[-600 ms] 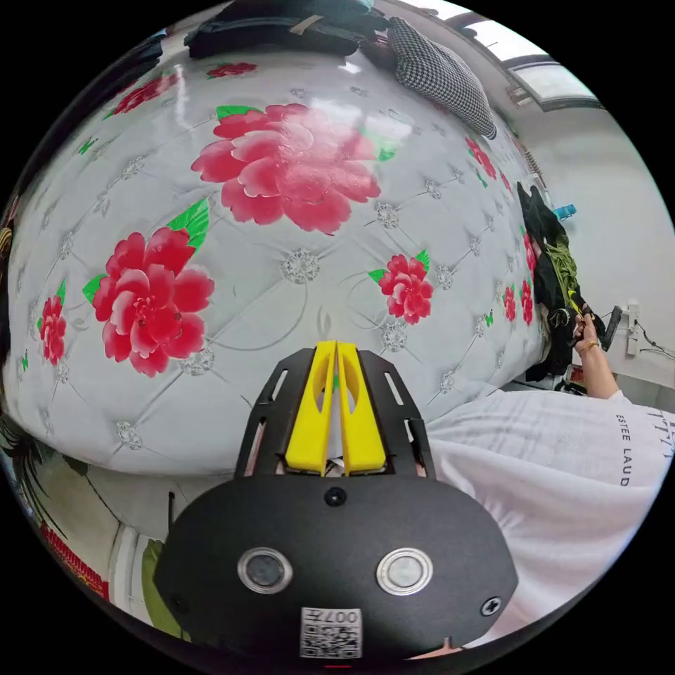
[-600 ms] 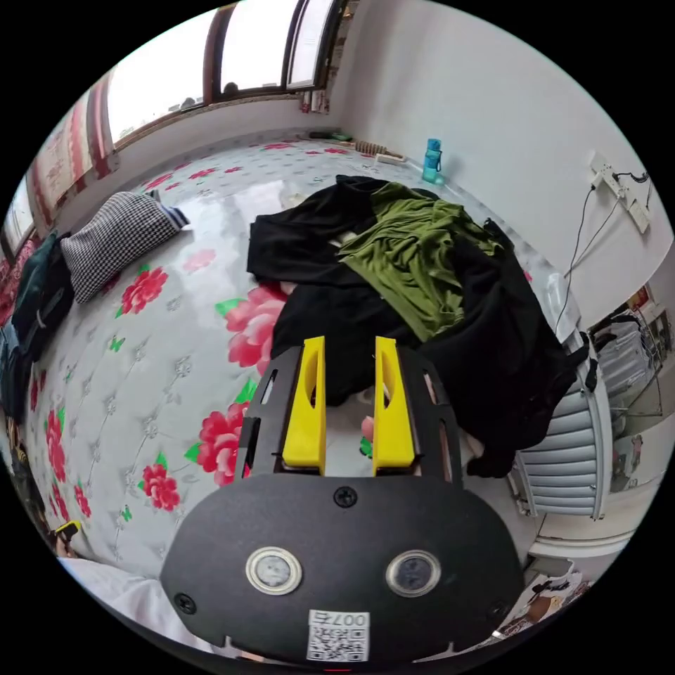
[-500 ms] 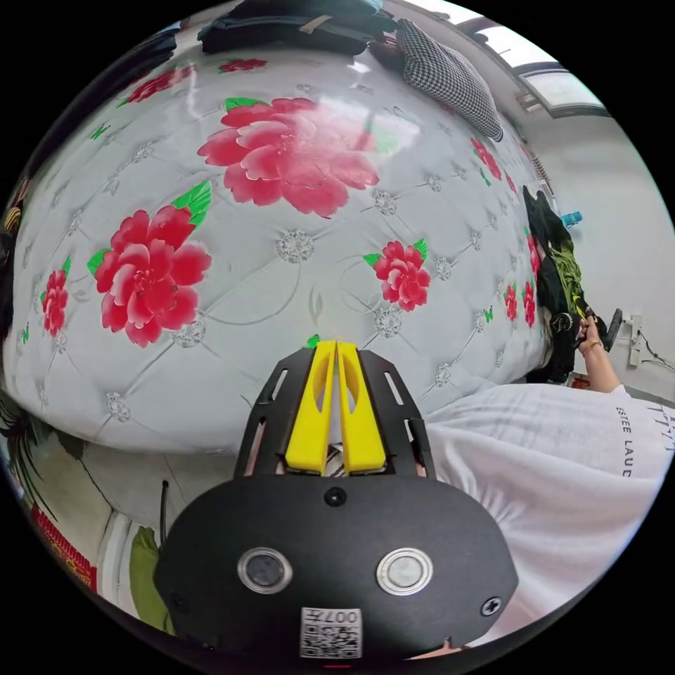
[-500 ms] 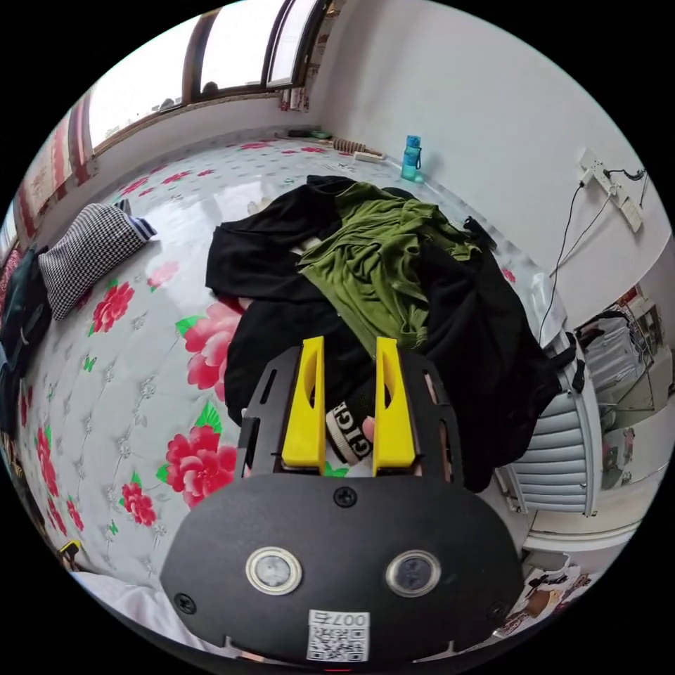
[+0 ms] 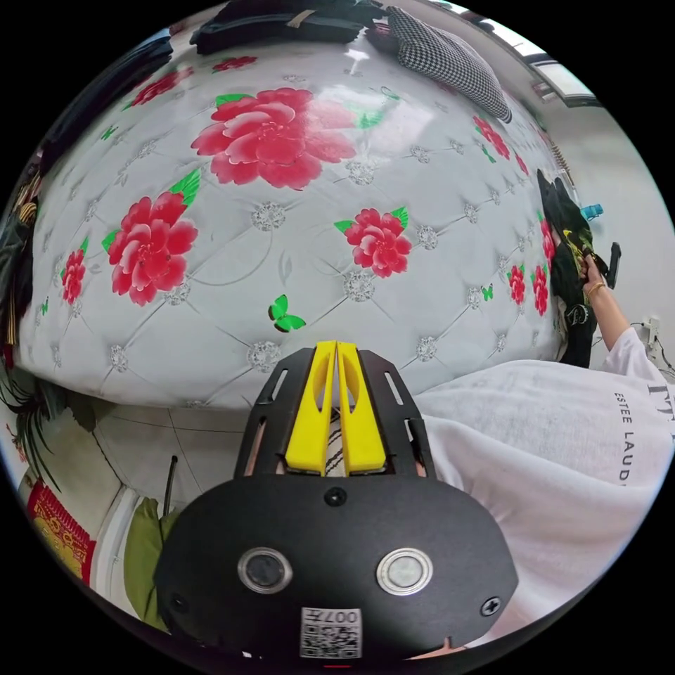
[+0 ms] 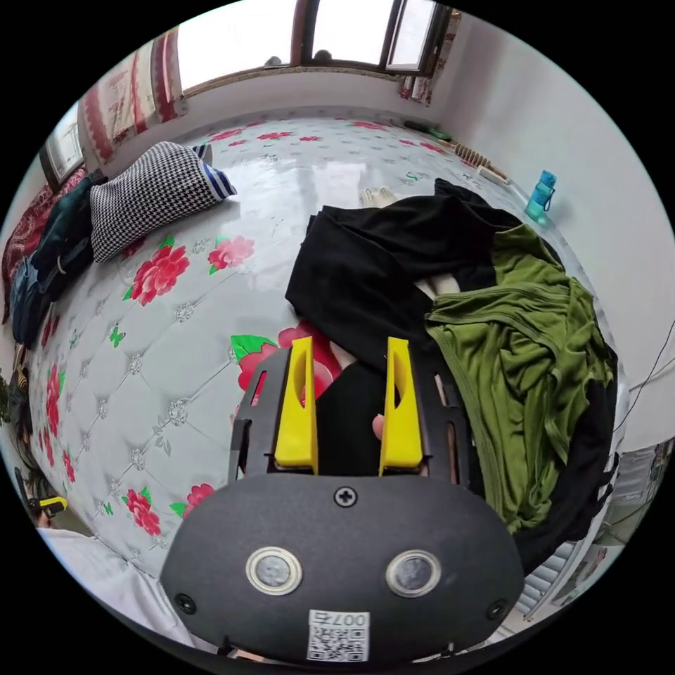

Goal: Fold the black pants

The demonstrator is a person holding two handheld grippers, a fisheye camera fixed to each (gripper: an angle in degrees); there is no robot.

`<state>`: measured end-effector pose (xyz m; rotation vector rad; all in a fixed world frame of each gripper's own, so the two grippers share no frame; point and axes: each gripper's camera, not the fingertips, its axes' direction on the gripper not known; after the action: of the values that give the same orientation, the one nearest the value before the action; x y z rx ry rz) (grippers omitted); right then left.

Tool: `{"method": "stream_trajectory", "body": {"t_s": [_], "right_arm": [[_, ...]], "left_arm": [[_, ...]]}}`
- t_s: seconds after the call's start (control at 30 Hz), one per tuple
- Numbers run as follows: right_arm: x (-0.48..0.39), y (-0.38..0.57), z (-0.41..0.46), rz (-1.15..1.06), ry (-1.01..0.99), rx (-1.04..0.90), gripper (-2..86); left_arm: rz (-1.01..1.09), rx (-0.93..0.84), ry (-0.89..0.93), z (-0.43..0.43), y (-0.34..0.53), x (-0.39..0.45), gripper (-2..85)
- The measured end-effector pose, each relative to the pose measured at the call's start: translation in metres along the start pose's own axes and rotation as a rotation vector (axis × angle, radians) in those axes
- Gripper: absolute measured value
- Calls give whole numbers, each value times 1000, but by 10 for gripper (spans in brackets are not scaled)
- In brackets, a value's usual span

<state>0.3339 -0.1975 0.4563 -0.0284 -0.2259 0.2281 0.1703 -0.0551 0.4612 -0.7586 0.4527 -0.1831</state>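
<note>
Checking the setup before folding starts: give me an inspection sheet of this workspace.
Surface: white quilted mattress with red flowers.
Job's things: black clothes heap, unfolded; pants not told apart.
Clutter: olive green garment on the heap; houndstooth pillow; dark folded pile.
Grippers: left gripper shut, empty; right gripper open over black cloth.
Cables: thin one at wall.
Surroundings: window, blue bottle.

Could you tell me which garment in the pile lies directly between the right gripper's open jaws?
The black garment at the pile's near edge, beneath the right gripper; the green garment lies off to the side.
</note>
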Motion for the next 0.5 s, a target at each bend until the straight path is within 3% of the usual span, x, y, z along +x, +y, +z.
{"method": "stream_trajectory", "body": {"t_s": [0.1, 0.13, 0.2, 0.33, 0.5], "right_arm": [[10, -17, 31, 10, -8, -135, 91], [19, -19, 31, 58, 76, -143, 76], [34, -19, 20, 81, 32, -115, 54], [55, 10, -34, 176, -94, 55, 15], [10, 86, -129, -8, -365, 298, 1]], "left_arm": [[-42, 4, 16, -3, 2, -7, -10], [-50, 3, 21, -4, 2, -10, -10], [-51, -1, 22, -4, 1, -13, -10], [-7, 4, 28, -6, -2, -19, -10], [60, 75, 98, -16, -5, -27, -10]]}}
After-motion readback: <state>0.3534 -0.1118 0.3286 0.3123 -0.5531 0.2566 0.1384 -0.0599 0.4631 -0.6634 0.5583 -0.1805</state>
